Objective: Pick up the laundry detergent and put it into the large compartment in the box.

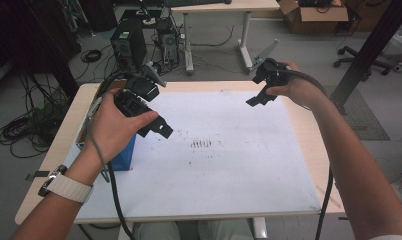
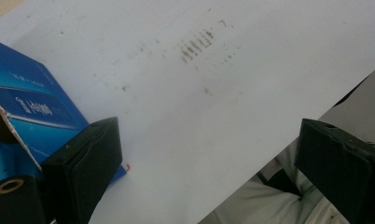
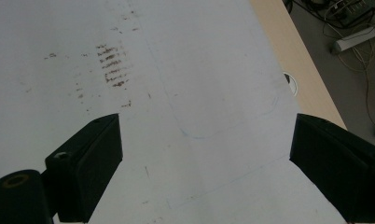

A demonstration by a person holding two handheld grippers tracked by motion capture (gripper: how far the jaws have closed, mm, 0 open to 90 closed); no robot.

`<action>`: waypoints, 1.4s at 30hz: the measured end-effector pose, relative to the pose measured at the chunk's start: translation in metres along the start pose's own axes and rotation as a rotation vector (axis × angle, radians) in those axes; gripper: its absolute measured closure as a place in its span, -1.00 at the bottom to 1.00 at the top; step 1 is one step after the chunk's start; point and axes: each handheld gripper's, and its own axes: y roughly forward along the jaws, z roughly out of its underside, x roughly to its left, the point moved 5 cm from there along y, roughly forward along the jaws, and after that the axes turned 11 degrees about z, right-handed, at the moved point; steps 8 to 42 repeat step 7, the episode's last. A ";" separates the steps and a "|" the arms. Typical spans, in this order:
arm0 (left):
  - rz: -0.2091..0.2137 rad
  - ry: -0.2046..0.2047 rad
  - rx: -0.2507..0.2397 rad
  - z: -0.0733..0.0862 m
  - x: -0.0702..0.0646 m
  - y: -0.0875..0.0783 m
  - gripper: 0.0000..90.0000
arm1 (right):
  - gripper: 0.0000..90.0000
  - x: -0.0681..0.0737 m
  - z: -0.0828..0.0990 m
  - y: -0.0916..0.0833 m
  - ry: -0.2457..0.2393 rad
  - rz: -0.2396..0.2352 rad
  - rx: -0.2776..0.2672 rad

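High view: two grippers, one blue box.

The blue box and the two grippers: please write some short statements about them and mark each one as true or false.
1. The blue box stands at the left side of the white sheet. True.
2. The left gripper is shut on the blue box. False: its jaws stand wide apart and hold nothing; the box lies beside the left jaw.
3. The right gripper is open above the white sheet. True.
4. The dark smudge marks lie on the bare wood of the table. False: they are on the white sheet, near its middle.
5. The two grippers touch each other. False: they are held far apart, one at each side of the sheet.
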 end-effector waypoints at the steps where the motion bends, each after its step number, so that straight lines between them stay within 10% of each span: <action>1: 0.001 -0.002 -0.001 0.000 0.000 0.000 -0.83 | -0.80 0.000 0.000 0.000 0.000 0.000 0.001; 42: 0.000 0.001 0.001 -0.001 0.001 0.000 -0.83 | -0.80 0.000 0.000 0.001 0.000 0.000 0.000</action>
